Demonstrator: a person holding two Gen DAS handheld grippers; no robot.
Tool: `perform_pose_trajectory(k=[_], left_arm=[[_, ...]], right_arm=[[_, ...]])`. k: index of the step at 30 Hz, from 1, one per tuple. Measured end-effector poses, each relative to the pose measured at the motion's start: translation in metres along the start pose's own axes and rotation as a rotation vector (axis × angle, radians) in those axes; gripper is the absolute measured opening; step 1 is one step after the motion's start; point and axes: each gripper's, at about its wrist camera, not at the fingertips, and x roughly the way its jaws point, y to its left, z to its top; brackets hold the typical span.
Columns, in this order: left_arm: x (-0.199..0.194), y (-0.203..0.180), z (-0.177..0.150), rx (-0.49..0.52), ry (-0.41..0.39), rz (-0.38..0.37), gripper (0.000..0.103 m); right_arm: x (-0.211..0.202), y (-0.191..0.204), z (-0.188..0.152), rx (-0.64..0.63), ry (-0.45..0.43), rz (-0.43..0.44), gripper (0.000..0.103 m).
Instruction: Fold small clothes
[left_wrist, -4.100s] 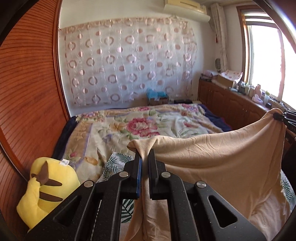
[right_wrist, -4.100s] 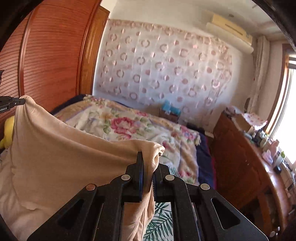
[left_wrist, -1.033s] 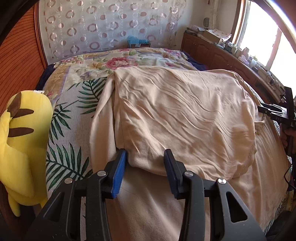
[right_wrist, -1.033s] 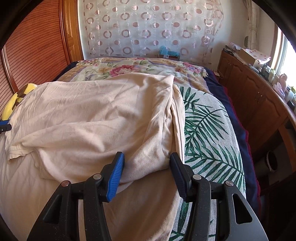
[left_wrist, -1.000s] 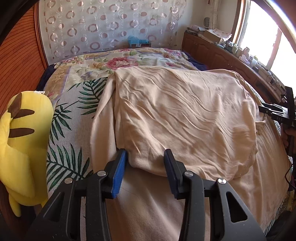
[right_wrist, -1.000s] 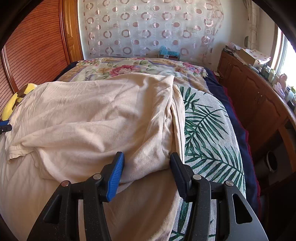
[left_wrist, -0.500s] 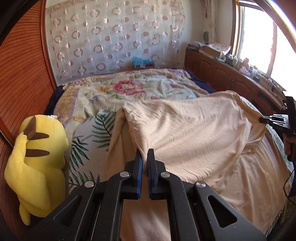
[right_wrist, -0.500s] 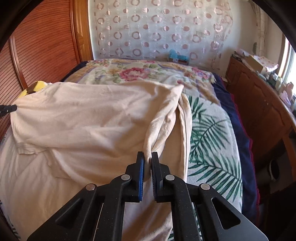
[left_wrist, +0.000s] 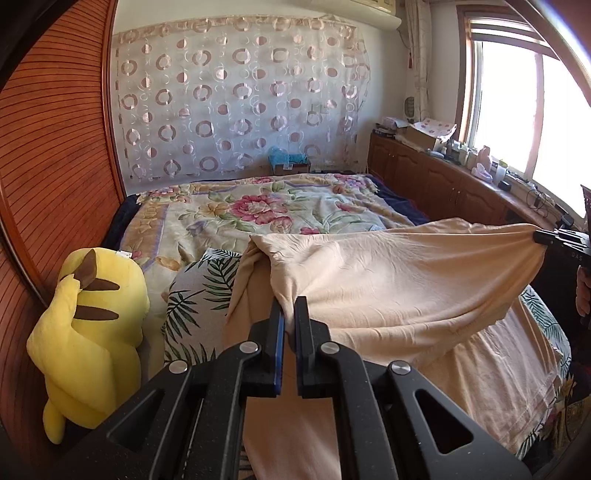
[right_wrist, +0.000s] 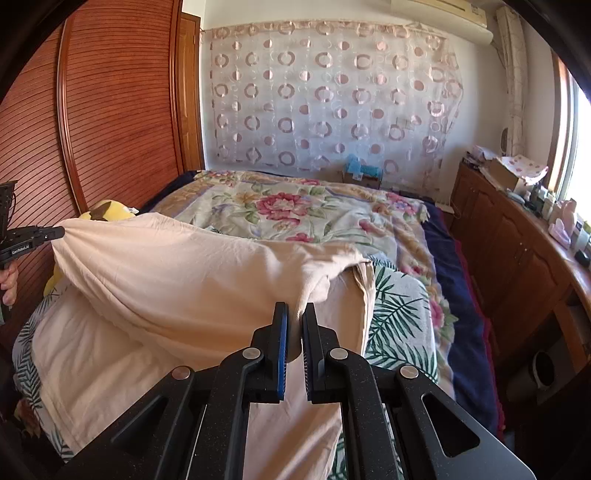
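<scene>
The cloth (left_wrist: 406, 280) is soft, light and limp; best held at corners; each hand-held gripper, left (left_wrist: 289, 306) and right (right_wrist: 294, 314), clamps one corner, lifted over the bed (left_wrist: 258, 206).

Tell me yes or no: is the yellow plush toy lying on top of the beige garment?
No: in the left wrist view the yellow plush toy sits beside the wooden panel, apart from the beige garment.

Both claws are held angled downward, side by side and well apart. The left claw (left_wrist: 289, 314) is clamped tight on a pinch of cloth, and the right claw (right_wrist: 294, 321) is clamped likewise.
</scene>
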Motion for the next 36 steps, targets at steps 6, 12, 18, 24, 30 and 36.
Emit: perform_pose_trajectory(k=[6, 12, 18, 24, 30, 36], left_arm=[[-0.032, -0.001, -0.004, -0.005, -0.039, -0.001, 0.006], [-0.065, -0.005, -0.017, 0.001, -0.051, -0.005, 0.006], [-0.076, -0.004, -0.045, -0.024, -0.015, 0.0, 0.006], [-0.021, 0.001, -0.097, -0.006, 0.168, 0.05, 0.006], [0.001, 0.003, -0.12, -0.036, 0.219, 0.039, 0.006], [-0.012, 0.001, -0.121, -0.051, 0.205, 0.03, 0.019]], right_arm=[[-0.032, 0.002, -0.017, 0.007, -0.039, 0.005, 0.007], [-0.058, 0.005, -0.031, -0.002, -0.062, 0.01, 0.007], [-0.081, 0.011, -0.052, -0.004, -0.038, 0.01, 0.007], [-0.058, 0.013, -0.089, 0.008, 0.061, 0.008, 0.007], [0.005, -0.004, -0.129, 0.085, 0.188, -0.003, 0.007], [0.022, 0.001, -0.132, 0.097, 0.204, -0.015, 0.007]])
